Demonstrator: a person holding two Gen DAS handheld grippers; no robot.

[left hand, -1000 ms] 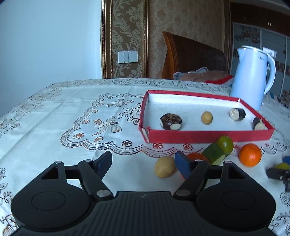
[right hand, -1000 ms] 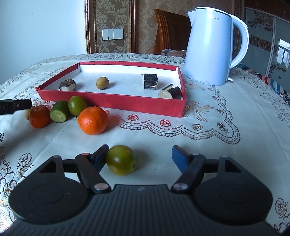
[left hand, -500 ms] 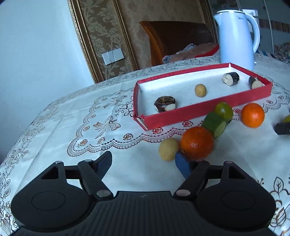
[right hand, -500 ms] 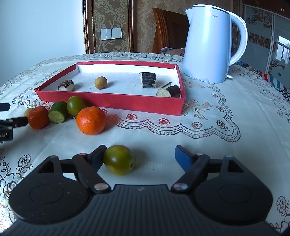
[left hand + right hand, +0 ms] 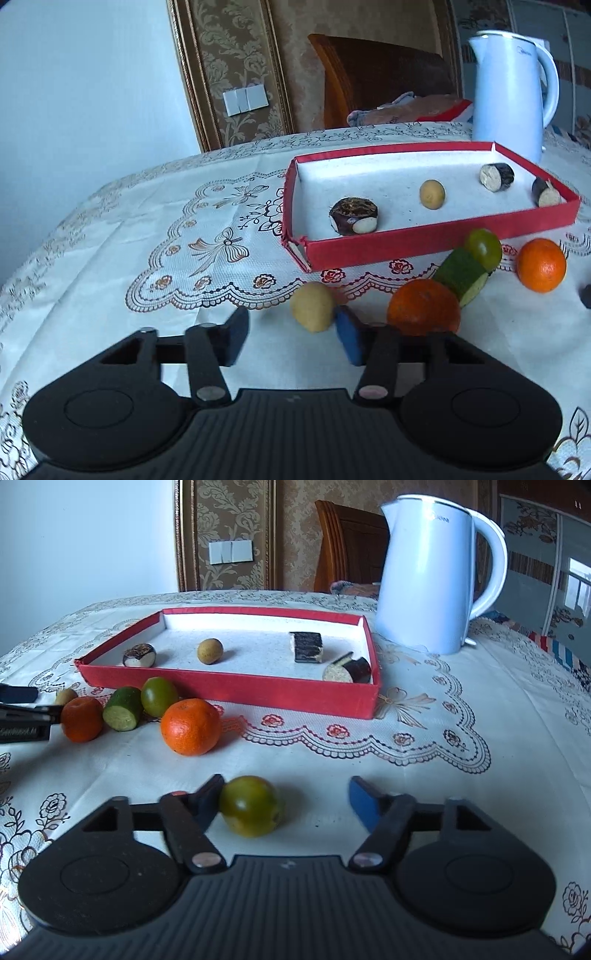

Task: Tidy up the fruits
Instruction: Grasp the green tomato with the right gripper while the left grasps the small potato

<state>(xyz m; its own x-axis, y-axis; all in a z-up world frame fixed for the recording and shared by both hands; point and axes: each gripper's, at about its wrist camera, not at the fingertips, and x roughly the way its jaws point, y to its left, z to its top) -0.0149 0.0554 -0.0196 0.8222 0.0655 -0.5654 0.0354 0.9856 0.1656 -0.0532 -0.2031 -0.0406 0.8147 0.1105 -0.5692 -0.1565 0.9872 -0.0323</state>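
Note:
In the left wrist view my left gripper [image 5: 291, 334] hovers low over the tablecloth with its jaws closing. A small yellow fruit [image 5: 312, 306] lies just past the tips, beside the right finger [image 5: 349, 336], with a wide gap to the left one. An orange [image 5: 423, 306] sits right of that finger. In the right wrist view my right gripper [image 5: 288, 801] is closing too. A green fruit [image 5: 251, 805] rests against its left finger [image 5: 208, 801], clear of the right one. The red tray [image 5: 229, 686] holds several pieces.
Ahead of the tray lie a cucumber piece [image 5: 123, 709], another green fruit [image 5: 159, 696] and a bigger orange [image 5: 190, 725]. A white kettle [image 5: 432, 576] stands at the tray's far right. A wooden chair [image 5: 373, 74] is behind the table. The left gripper's fingers [image 5: 22, 716] show at the left edge.
Both pairs of jaws have narrowed. The left view has rolled and shifted, bringing the orange up beside the right finger. The right gripper's left finger now meets the green fruit.

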